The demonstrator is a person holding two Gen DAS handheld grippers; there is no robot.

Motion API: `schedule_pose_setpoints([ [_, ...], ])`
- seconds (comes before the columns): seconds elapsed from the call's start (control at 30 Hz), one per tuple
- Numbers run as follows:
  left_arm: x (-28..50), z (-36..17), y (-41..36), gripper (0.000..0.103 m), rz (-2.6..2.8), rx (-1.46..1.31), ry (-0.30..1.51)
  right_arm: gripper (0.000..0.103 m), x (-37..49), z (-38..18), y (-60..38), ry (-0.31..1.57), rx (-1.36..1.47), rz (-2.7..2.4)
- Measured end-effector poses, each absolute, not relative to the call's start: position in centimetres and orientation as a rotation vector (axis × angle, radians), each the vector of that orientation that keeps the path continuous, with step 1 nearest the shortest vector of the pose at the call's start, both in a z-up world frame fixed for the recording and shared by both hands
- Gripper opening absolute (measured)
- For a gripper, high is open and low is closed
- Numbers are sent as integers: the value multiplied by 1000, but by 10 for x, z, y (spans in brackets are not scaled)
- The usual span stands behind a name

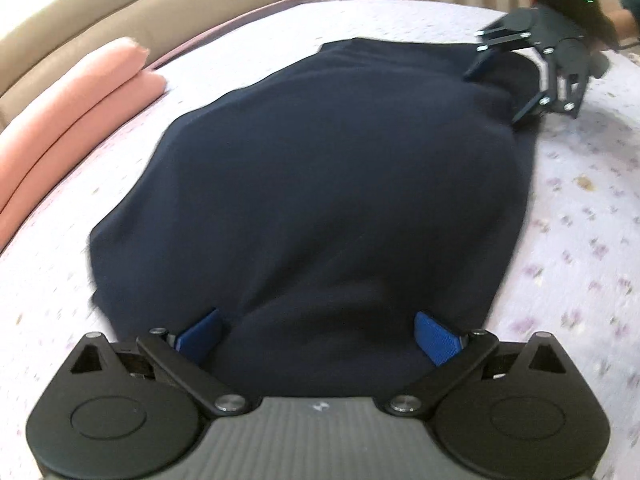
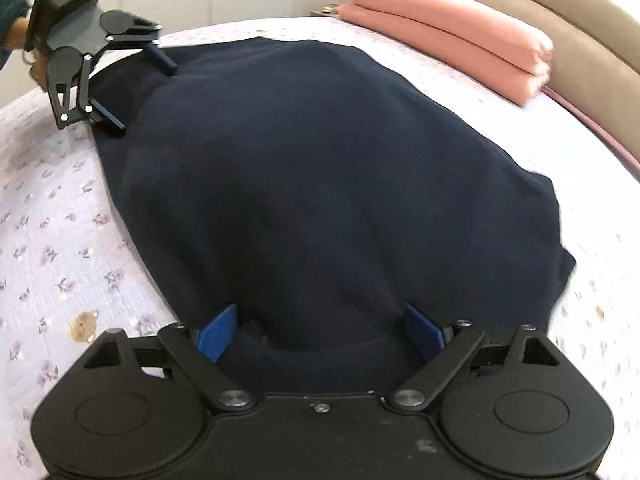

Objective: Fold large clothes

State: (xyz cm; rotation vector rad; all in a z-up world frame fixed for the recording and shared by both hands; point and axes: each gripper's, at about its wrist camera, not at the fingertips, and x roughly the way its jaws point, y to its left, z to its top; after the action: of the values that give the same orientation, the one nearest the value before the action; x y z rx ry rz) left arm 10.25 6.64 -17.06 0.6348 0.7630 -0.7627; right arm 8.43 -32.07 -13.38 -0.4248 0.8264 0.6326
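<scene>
between the two black tongs, left gripper (image 1: 318, 338) and right gripper (image 2: 322, 330), one dark navy fabric garment (image 1: 320, 184) lies spread on the lilac floral quilted bedcover (image 1: 580, 220). both stand wide apart, cloth bunched between blue pads. beyond it, two stacked pink cushions (image 2: 448, 36).

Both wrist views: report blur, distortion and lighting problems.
Left wrist view: fisheye bows the bed; edges smear; navy garment reads nearly featureless; right gripper slightly soft. Right wrist view: same bowing; sheet pattern smeared low right; left gripper and pink cushions fairly sharp; even light, no glare.
</scene>
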Motion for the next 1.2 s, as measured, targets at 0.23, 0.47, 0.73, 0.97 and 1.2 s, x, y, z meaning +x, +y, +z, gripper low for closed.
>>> schedule_pose_setpoints([
  [0.23,127,-174,103,103,-678,505,862,103,93,-144,-319,831,-428,602],
  [0.47,145,-176,113,103,-645,436,900,103,82,-150,-361,853,-413,542],
  [0.73,158,-185,96,103,-646,402,915,103,79,-154,-381,905,-356,479],
  [0.97,164,-171,118,103,-655,256,1026,102,95,-130,-398,1088,-236,340],
  [1.2,220,-146,144,103,-629,-55,994,102,161,-69,-358,934,62,205],
])
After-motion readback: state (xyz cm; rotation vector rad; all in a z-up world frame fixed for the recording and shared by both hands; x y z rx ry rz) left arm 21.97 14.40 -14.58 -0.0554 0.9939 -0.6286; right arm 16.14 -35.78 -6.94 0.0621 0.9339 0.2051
